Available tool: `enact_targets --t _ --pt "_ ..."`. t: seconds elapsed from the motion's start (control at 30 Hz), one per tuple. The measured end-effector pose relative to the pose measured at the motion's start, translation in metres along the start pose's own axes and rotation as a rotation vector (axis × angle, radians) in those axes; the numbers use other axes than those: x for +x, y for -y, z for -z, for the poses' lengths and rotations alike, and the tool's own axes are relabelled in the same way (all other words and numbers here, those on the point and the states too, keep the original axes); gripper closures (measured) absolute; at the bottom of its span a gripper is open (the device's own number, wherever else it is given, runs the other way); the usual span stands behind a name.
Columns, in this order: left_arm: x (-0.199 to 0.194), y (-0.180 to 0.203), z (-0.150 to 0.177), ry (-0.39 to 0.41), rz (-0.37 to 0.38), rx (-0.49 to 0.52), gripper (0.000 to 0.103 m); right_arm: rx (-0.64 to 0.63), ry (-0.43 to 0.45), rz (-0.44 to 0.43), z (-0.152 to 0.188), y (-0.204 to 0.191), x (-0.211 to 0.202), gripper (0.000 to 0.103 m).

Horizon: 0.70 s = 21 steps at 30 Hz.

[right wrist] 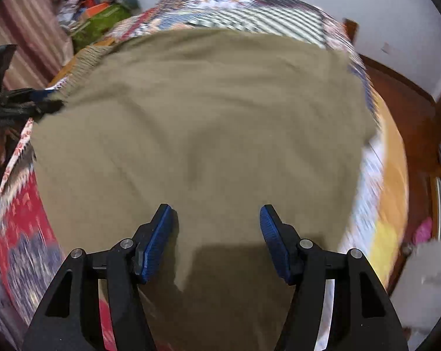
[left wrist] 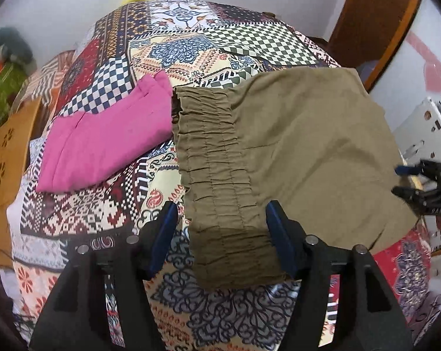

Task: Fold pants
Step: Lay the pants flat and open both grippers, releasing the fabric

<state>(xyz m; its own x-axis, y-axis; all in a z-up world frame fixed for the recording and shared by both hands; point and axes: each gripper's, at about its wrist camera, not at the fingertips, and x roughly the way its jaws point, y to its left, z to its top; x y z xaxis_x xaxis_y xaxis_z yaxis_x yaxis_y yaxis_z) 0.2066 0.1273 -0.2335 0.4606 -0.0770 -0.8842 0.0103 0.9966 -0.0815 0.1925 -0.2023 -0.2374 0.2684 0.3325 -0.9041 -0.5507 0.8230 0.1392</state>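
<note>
So the left gripper (left wrist: 220, 213) is spread wide with nothing pinched, and the elastic waistband end of the olive pants (left wrist: 293, 152) sits right between its blue pads, closer to the right-hand pad, with the fabric running off toward 1 o'clock across the bed. The patchwork bedspread (left wrist: 109, 210) shows under the left pad and all around 9 to 12 o'clock. At about 10 o'clock from that gripper there's a folded pink garment (left wrist: 103, 143), its far corner just beside the top of the waistband. Out at 3 o'clock in the left wrist view you can see the right gripper (left wrist: 407, 181) at the pants' far edge. In its own view, the right gripper (right wrist: 217, 219) is also gaping, holding nothing, hovering over the plain part of the pants, which fill everything from 9 through 12 to 2 o'clock. That view is pretty motion-blurred. The wooden bed frame (right wrist: 407, 99) curves round at 2 o'clock.
</note>
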Motion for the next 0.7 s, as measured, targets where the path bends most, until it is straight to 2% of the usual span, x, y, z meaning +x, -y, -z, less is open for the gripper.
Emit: enact_targets --t 0.13,0.27,0.37,0.43,0.53,0.63,0.7 --pt "-0.028 0.020 -0.003 0.071 -0.052 0.040 0.041 0.064 0.019 0.069 0.024 0.017 -0.024 0.045" --pt "-0.053 0.041 -0.002 0.134 0.021 0.054 0.041 0.119 0.094 0.079 0.034 0.019 -0.048 0.045" --pt "-0.051 0.058 0.003 0.130 0.056 0.078 0.041 0.116 0.111 0.063 0.040 0.008 -0.046 0.045" --pt "-0.040 0.067 0.011 0.100 0.054 0.101 0.042 0.111 0.091 0.054 0.040 0.003 -0.035 0.045" --pt "-0.014 0.068 0.023 0.034 0.029 0.105 0.049 0.100 0.059 0.062 0.051 -0.001 -0.017 0.045" --pt "-0.009 0.066 0.033 0.056 0.031 0.114 0.049 0.182 0.070 0.019 0.061 0.011 -0.022 0.045" --pt "-0.010 0.068 0.035 0.062 0.020 0.130 0.049 0.205 0.074 0.021 0.067 0.017 -0.025 0.045"
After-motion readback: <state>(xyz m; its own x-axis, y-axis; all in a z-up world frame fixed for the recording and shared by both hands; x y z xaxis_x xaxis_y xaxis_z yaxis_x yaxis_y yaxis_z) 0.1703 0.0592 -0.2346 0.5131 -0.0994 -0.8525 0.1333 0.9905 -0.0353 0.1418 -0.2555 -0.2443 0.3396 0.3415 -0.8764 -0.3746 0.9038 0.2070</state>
